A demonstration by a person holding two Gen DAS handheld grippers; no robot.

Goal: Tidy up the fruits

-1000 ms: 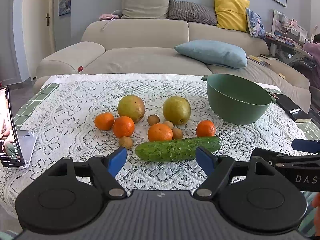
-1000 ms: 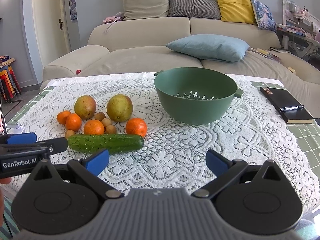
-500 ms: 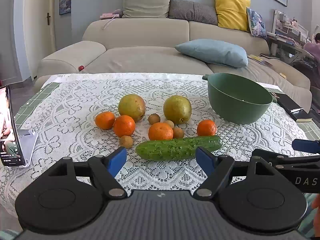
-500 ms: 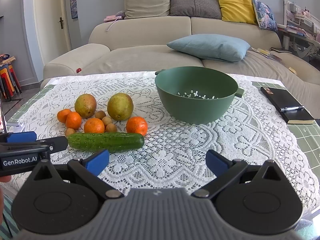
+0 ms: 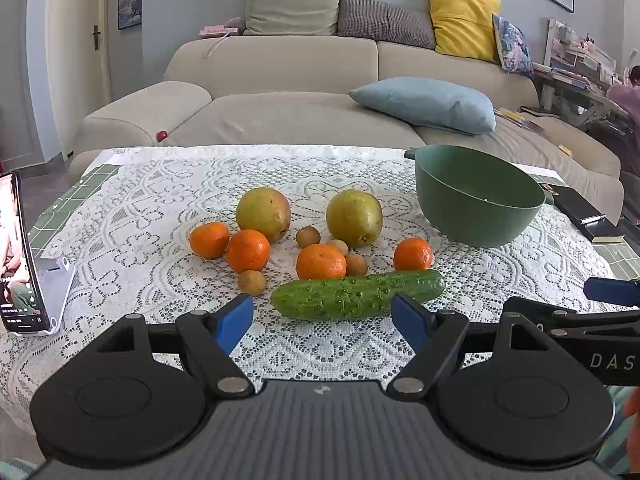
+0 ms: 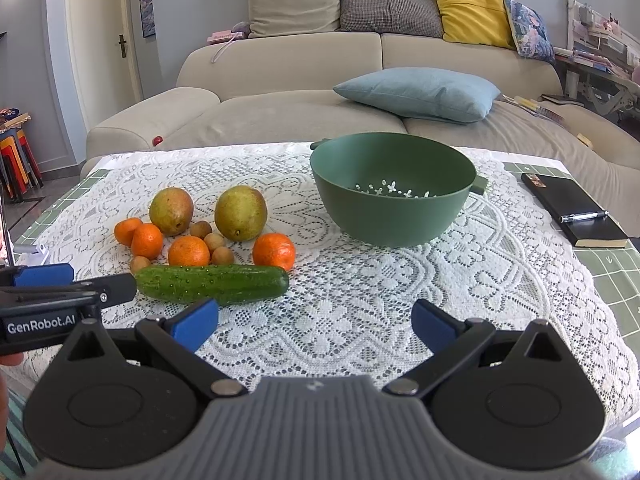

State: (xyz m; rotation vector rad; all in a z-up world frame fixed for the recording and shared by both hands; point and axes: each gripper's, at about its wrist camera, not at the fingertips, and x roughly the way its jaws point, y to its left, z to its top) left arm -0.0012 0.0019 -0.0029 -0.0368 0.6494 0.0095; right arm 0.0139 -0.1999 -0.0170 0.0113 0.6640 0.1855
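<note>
A green cucumber lies on the lace-covered table, just beyond my left gripper, which stands open and holds nothing. Behind the cucumber sit two yellow-green pears, several tangerines and several small brown round fruits. An empty green colander bowl stands to the right of the fruit. My right gripper hovers open over bare lace in front of the bowl, with nothing between its fingers.
A phone on a stand leans at the table's left edge. A black notebook with a pen lies at the right edge. A beige sofa with cushions runs behind the table. A person sits far right.
</note>
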